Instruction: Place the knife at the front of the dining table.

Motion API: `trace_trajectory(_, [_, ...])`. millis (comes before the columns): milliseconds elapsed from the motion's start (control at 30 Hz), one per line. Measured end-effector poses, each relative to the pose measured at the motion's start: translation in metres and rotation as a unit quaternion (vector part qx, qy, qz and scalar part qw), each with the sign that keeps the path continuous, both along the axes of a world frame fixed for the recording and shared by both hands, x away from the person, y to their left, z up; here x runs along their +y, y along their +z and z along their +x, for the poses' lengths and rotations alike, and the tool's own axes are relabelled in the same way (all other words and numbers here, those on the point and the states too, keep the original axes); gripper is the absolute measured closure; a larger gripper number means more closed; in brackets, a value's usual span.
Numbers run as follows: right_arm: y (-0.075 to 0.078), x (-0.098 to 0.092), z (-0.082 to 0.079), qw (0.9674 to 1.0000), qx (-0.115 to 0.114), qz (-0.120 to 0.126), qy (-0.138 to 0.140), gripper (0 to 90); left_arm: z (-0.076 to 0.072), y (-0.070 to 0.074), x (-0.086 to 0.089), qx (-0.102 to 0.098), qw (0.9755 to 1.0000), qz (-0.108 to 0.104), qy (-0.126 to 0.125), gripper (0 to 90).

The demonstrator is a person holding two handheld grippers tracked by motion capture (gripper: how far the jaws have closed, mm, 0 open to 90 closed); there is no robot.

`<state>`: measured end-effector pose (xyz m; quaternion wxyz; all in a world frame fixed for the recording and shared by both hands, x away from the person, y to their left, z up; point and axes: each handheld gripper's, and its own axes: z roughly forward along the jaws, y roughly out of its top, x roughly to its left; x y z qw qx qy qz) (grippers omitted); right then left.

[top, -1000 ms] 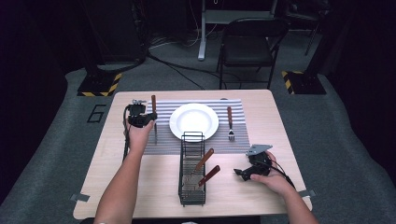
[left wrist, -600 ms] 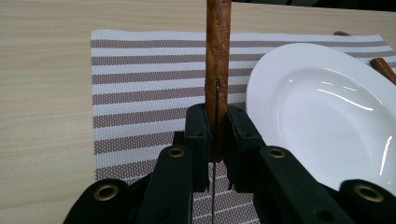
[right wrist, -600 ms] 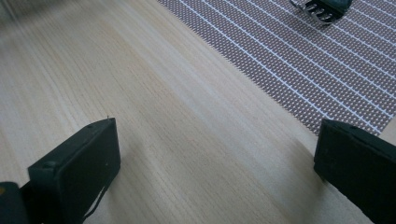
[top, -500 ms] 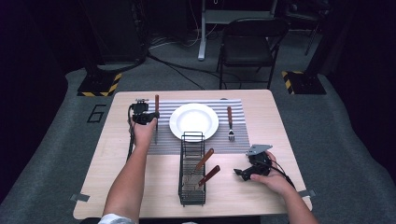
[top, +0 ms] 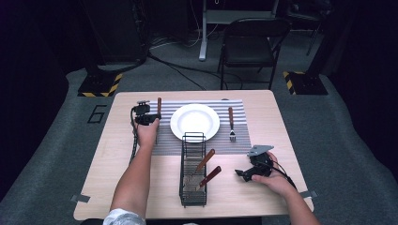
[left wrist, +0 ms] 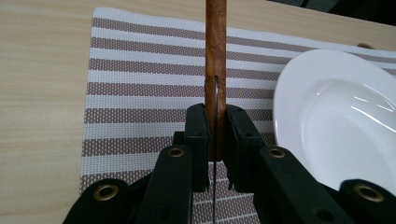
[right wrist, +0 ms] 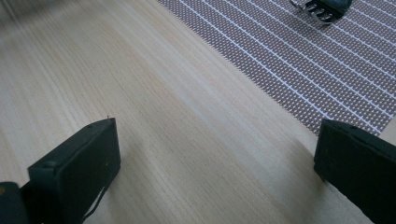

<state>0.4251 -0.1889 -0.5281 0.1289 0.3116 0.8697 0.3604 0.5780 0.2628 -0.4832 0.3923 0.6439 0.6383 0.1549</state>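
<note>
My left gripper (top: pixel 146 117) (left wrist: pixel 215 122) is shut on a wooden-handled knife (top: pixel 159 105) (left wrist: pixel 216 51). The knife stands edge-on between the pads, low over the striped placemat (top: pixel 164 140) (left wrist: pixel 140 88), just left of the white plate (top: pixel 195 122) (left wrist: pixel 336 116). Its handle points away from me. My right gripper (top: pixel 245 173) (right wrist: pixel 219 144) rests open near the table's front right, with bare wood between its jaws. A wooden-handled fork (top: pixel 231 123) (right wrist: pixel 322 8) lies on the mat right of the plate.
A black wire rack (top: pixel 193 168) stands in front of the plate and holds two wooden-handled utensils (top: pixel 206 168). The left gripper's cable (top: pixel 135 140) trails along the forearm. A folding chair (top: pixel 251 44) stands beyond the table's far edge.
My left gripper has shifted slightly right and lower with the knift still clamped, closer to the mat beside the plate. The right gripper has kept still.
</note>
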Motion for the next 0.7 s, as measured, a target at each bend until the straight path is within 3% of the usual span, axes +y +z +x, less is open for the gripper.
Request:
trace_trajectory(100, [0.000,0.000,0.000,1.0000,0.000,0.000,0.000,0.0,0.003,-0.005,0.002,0.009,0.9998,-0.015,0.012,80.5])
trace_trajectory(267, [0.000,0.000,0.000,1.0000,0.001,0.000,0.001,0.0,0.004,-0.008,-0.001,0.008,0.9997,-0.015,0.016,80.4])
trace_trajectory(700, [0.000,0.000,0.000,1.0000,0.000,0.000,0.000,0.0,0.014,-0.012,-0.008,0.027,0.9995,0.010,0.015,80.4])
